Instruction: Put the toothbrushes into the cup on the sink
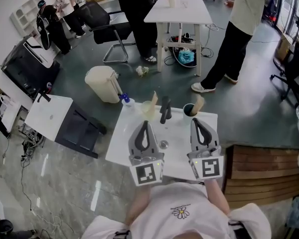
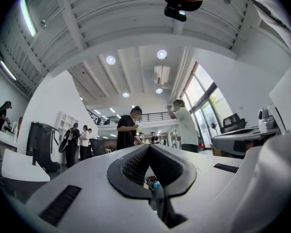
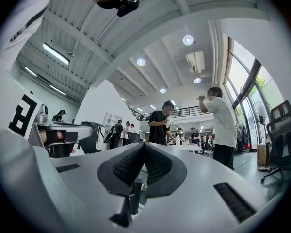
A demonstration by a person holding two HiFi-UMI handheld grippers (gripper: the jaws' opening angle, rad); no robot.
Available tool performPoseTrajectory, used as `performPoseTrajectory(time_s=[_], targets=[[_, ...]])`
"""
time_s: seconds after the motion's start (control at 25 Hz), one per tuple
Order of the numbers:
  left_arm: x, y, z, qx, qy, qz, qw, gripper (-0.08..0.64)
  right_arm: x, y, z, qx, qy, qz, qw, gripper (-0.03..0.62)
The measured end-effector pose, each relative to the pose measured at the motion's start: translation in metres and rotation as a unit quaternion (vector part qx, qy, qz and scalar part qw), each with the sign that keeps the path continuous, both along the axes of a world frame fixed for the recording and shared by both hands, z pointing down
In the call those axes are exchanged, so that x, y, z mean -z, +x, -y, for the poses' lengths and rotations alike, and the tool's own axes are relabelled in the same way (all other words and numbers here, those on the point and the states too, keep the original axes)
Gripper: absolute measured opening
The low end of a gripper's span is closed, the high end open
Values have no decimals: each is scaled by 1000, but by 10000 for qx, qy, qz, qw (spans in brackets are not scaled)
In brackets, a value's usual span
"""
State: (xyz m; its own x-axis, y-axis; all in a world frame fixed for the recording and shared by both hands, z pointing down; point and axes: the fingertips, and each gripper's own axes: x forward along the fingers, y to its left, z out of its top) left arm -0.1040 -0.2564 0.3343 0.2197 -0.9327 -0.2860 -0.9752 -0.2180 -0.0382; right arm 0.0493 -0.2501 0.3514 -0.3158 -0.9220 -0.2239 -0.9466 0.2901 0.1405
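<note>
In the head view a white sink top (image 1: 134,148) lies right below me, with a dark faucet (image 1: 164,109) at its far edge and a drain (image 1: 163,144) in the middle. Left of the faucet a cream cup (image 1: 147,109) holds a tan stick-like handle (image 1: 154,98). Right of it a dark cup (image 1: 189,110) holds another tan handle (image 1: 198,102). My left gripper (image 1: 146,124) hovers over the sink near the cream cup, jaws shut and empty (image 2: 149,147). The right gripper (image 1: 197,121) is just short of the dark cup, its jaws also closed on nothing (image 3: 144,145).
A blue-capped bottle (image 1: 125,99) stands at the sink's far left corner. Behind are a beige waste bin (image 1: 103,83), a white table (image 1: 178,6), an office chair (image 1: 102,20) and several standing people. A small white table (image 1: 49,115) is left, wooden decking (image 1: 259,176) right.
</note>
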Motion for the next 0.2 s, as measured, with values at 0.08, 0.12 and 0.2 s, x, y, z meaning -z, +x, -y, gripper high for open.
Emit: performPoseTrajectory(time_s=[0.08,0.12,0.2], targets=[[0,-1,0,9,2,6,10000,15,0,0,0,2,17,8,10000,12],[0,-2,0,15,-3,4,10000,16,1,0,0,6,35,16,10000,12],[0,-3,1,30,-21,-7,10000,15,2,-1,0,25,95,40,9999,12]])
